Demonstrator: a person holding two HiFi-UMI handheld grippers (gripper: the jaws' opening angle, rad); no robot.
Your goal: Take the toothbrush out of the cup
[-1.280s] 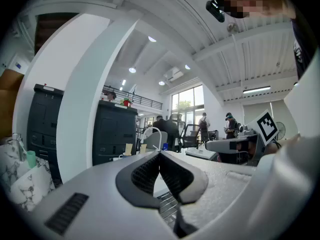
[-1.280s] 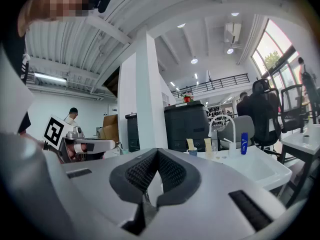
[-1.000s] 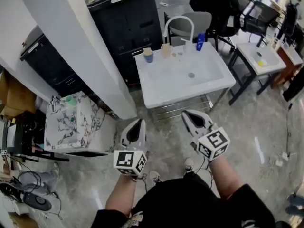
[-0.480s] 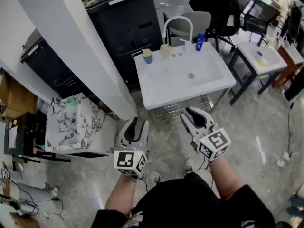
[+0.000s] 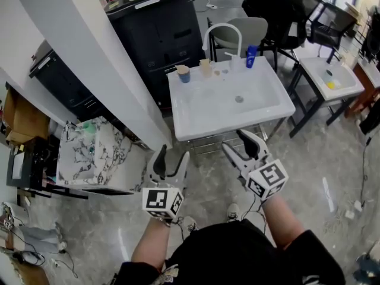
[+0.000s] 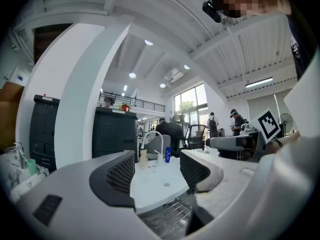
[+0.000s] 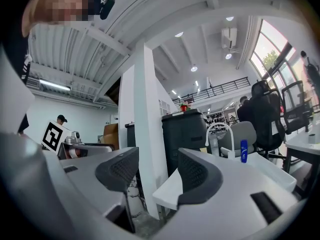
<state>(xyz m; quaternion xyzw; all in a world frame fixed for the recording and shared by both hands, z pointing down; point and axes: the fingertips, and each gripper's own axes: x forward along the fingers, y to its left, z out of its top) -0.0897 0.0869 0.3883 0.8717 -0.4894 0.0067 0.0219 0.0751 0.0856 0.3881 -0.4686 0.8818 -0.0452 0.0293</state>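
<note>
Grey drain (image 5: 238, 99) (missed by right gripper view); left (image 5: 172, 155), right (image 5: 237, 142) hand-held grippers opening empty.

On the sink's (image 5: 208, 107) back rim a cup (image 5: 184, 73) stands leftmost, another cup (image 5: 206, 67) just right of it, a bottle (image 5: 251, 54) right of the faucet (image 5: 222, 24); a cabinet (image 5: 160, 28) stands behind; a pillar (image 5: 101, 70) left.

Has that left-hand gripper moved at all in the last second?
Yes. The left gripper has edged forward, toward the front rim of the white sink; the gap between them is narrower. Its jaws are opening, with nothing between them.
</note>
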